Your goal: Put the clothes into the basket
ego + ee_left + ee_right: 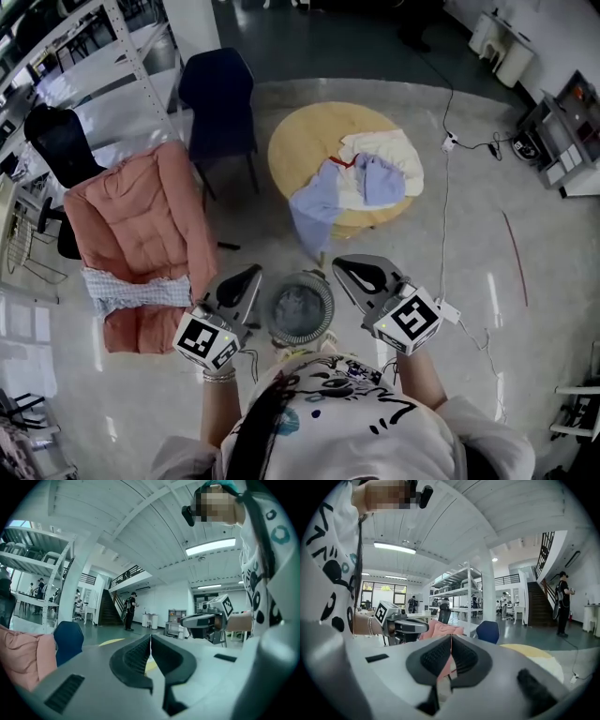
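Observation:
A round wire basket (298, 307) stands on the floor just in front of me, with grey fabric lying inside it. Beyond it a round wooden table (300, 141) carries a pile of clothes: a light-blue garment (317, 204) hangs over the near edge, and a cream one (382, 150) lies behind it. My left gripper (254, 274) hovers at the basket's left, jaws together and holding nothing. On the basket's right my right gripper (340, 266) is also shut and empty. The left gripper (150, 639) and the right gripper (451, 641) point out level across the room.
A pink padded armchair (141, 220) with a checked cloth (131, 289) draped over its front stands to the left. A dark blue chair (217, 94) sits behind it, beside a metal rack (112, 37). A cable (444, 197) and a power strip (448, 310) lie on the floor at the right.

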A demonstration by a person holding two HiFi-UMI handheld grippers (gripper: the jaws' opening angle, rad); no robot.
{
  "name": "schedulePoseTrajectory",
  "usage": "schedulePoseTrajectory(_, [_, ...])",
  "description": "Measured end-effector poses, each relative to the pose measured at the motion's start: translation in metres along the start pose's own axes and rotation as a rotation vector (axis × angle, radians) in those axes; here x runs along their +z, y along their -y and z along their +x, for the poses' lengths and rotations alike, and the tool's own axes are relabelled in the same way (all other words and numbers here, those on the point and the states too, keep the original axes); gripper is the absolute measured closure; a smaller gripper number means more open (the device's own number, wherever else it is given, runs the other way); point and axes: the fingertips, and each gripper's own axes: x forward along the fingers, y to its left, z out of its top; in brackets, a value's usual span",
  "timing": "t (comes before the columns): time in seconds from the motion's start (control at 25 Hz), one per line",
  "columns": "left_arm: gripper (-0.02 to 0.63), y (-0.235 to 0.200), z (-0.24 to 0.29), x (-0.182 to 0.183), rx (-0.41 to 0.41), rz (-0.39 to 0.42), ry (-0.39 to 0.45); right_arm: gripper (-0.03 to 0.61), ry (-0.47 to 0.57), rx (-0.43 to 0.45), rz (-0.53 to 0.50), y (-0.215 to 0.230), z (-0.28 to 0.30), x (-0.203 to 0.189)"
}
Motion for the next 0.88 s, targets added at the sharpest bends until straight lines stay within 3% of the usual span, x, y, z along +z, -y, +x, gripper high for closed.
schedulePoseTrajectory(0.36, [0.597,0.010,0.018,0.017,-0.069,0.035,0.022,0.551,0.030,-0.059,-0.012,0.007,-0.020,0.012])
schedulePoseTrajectory(0.88, [0.597,0.029,0.030,0.013,-0.161,0.031,0.015,0.551,0.048,-0.108,0.009,-0.004,-0.038,0.009])
